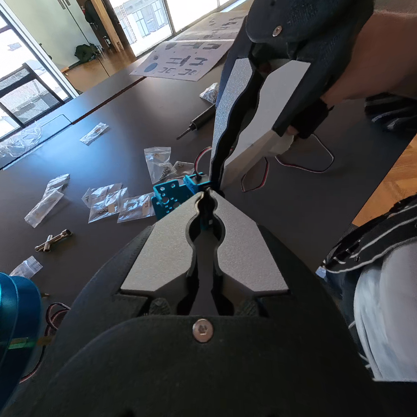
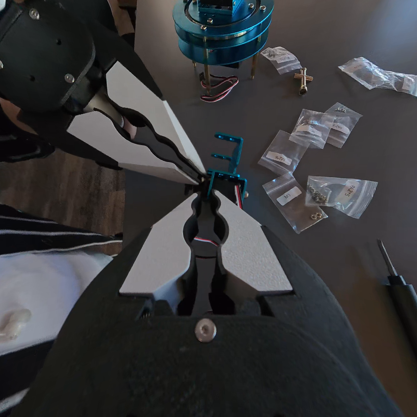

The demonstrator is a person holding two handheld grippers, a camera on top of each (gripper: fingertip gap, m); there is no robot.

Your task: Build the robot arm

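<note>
Left claw closed at its tips on a small fastener, too small to identify, at frame centre, touching the blue servo bracket assembly. Right claw clamps the assembly's blue plate edge, its servo wire running between the fingers. Screw bags, screwdriver and blue round base lie about on the dark bench.
</note>
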